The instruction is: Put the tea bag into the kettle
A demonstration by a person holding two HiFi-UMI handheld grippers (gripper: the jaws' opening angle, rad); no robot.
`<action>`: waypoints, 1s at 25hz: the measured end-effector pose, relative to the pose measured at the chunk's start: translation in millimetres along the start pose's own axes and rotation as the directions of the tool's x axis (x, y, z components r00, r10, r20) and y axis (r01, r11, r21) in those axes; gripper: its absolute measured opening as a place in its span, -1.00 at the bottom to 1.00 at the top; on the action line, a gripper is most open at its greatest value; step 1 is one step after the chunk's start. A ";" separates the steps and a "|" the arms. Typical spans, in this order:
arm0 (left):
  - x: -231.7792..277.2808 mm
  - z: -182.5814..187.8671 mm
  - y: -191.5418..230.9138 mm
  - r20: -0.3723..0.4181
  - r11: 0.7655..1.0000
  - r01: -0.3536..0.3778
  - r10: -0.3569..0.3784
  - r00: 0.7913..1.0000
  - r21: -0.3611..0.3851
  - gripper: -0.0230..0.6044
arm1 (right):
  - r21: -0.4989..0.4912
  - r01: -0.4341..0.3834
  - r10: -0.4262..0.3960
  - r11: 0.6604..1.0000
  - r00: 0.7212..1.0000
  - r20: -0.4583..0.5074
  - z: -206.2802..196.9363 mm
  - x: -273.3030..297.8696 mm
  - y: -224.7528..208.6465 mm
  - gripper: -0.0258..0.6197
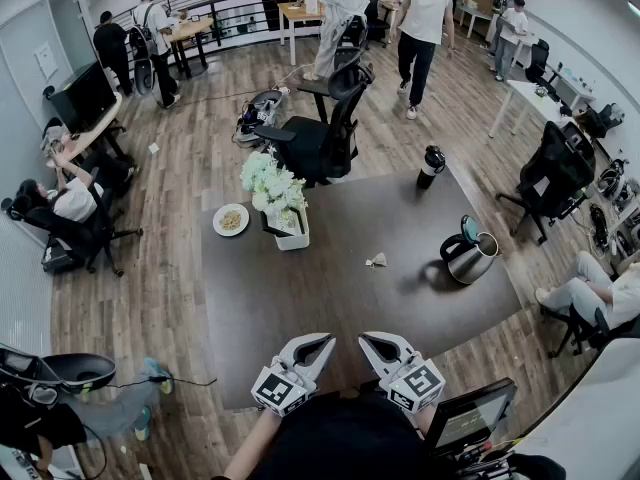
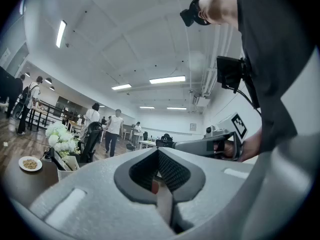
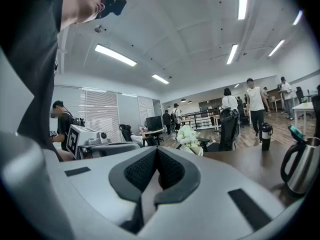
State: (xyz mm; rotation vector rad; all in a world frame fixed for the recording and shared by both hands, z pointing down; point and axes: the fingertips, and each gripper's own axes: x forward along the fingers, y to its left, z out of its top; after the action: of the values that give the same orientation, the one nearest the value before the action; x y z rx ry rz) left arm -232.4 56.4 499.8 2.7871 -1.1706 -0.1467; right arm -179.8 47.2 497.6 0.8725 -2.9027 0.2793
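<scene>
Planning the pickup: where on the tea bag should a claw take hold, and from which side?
Probably its raised top, from straight above: the tea bag lies small and low on the table, apart from other things, so a sideways approach finds little to pinch.

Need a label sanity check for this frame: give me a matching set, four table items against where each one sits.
Things:
1. tea bag
2. kettle
3. plate
4. black bottle

Places:
a. far edge of the table, right of centre
b. left side, next to the flowers
c. mid-table, lying alone
d. right side, nearest the right edge

Pairs: 1-c, 2-d, 3-b, 4-a
</scene>
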 end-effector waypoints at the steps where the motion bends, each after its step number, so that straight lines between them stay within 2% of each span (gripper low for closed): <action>1: -0.6 -1.8 1.1 -0.001 1.000 -0.004 0.004 1.000 -0.005 -0.93 | 0.001 -0.001 0.001 1.000 1.000 -0.002 -1.1 0.7 0.0 -0.90; 6: 2.2 -5.5 4.7 -0.013 1.000 -0.017 0.017 1.000 0.000 -0.92 | -0.005 -0.020 0.020 1.000 1.000 -0.008 -2.5 3.0 -0.2 -0.90; 11: 8.7 -4.9 5.1 -0.020 1.000 -0.016 0.016 1.000 0.016 -0.92 | 0.056 -0.076 0.077 0.996 0.997 -0.008 -5.5 3.1 -1.4 -0.90; 16: 8.5 -5.6 11.8 -0.022 1.000 -0.019 0.020 1.000 0.024 -0.93 | 0.020 -0.075 0.076 0.997 0.996 -0.040 -12.0 11.1 -1.2 -0.90; 25: 4.2 -18.9 20.4 -0.058 0.999 -0.036 0.037 0.998 0.019 -0.92 | 0.024 -0.101 0.102 0.995 0.991 -0.085 -28.3 25.2 -2.5 -0.90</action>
State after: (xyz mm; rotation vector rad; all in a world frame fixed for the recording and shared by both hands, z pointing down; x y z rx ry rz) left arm -241.4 40.6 521.2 2.7635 -1.2149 -0.0512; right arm -198.1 37.4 529.4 0.6981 -2.8734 0.3447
